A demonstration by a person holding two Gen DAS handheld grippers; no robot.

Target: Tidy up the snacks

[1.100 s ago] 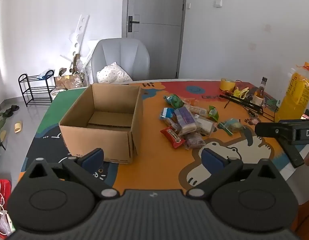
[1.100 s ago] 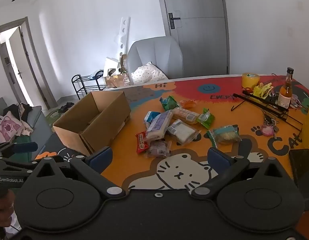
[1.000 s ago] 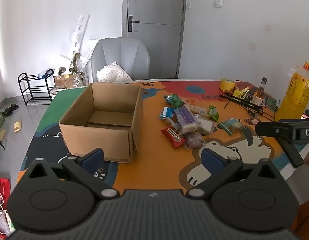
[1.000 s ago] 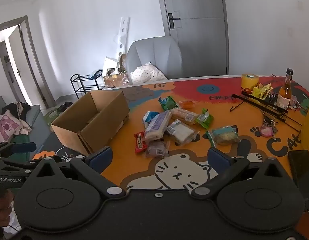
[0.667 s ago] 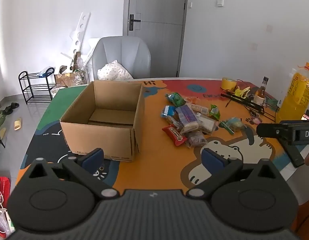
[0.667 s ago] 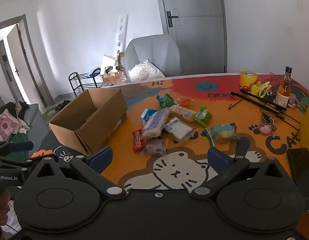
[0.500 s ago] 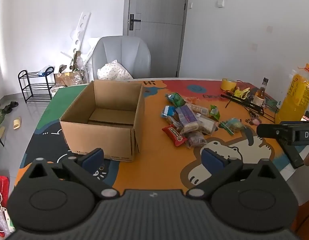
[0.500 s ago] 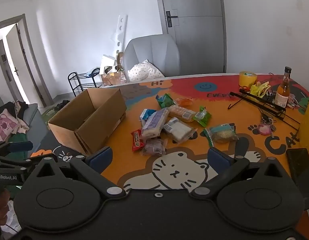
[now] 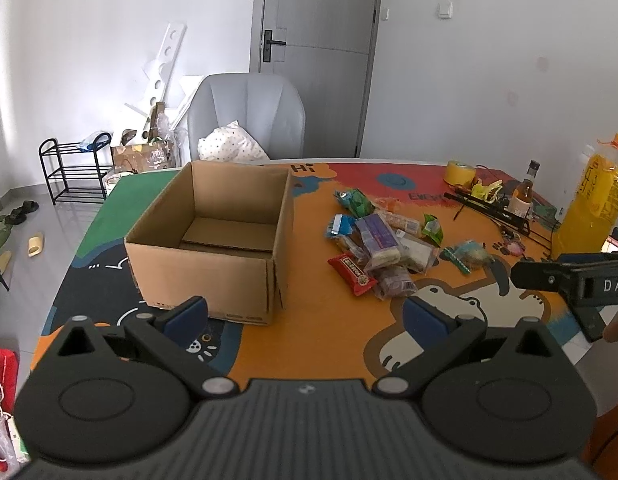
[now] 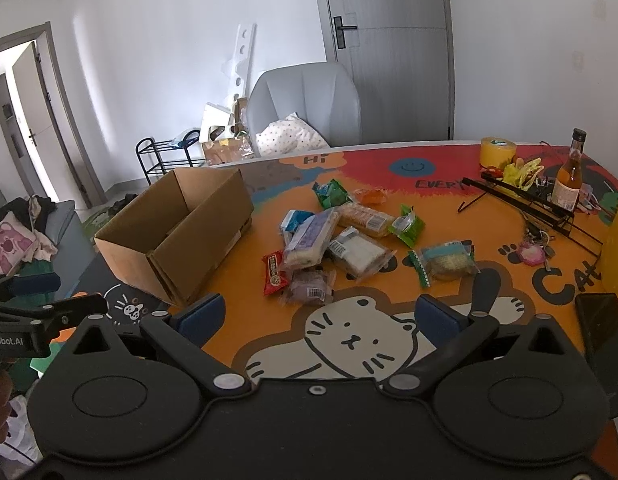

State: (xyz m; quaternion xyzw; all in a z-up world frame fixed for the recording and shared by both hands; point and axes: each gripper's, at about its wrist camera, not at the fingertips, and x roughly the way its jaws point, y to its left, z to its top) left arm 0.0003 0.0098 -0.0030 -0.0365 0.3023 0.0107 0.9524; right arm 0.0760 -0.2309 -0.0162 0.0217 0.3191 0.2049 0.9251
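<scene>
An open, empty cardboard box (image 9: 213, 236) (image 10: 177, 236) stands on the left part of the colourful table mat (image 9: 333, 320). To its right lies a heap of snack packets (image 9: 383, 248) (image 10: 341, 240): a red bar (image 9: 352, 267) (image 10: 273, 273), a purple-white pack (image 9: 378, 234) (image 10: 309, 236), green bags and clear-wrapped cakes. My left gripper (image 9: 305, 314) hovers open near the table's front edge, level with the box's right corner, nothing between its fingers. My right gripper (image 10: 319, 316) is open too, over the cat drawing just in front of the heap. Each gripper shows at the edge of the other's view.
At the table's right stand a brown bottle (image 10: 569, 176), a yellow tape roll (image 10: 497, 151), a black wire rack (image 10: 525, 204), keys and a big yellow bottle (image 9: 593, 204). A dark phone (image 10: 601, 328) lies front right. A grey chair (image 9: 245, 120) stands behind the table.
Both views have shifted slightly, with the box and snacks sliding a little in frame. Neither gripper has altered its opening and no object on the table has moved.
</scene>
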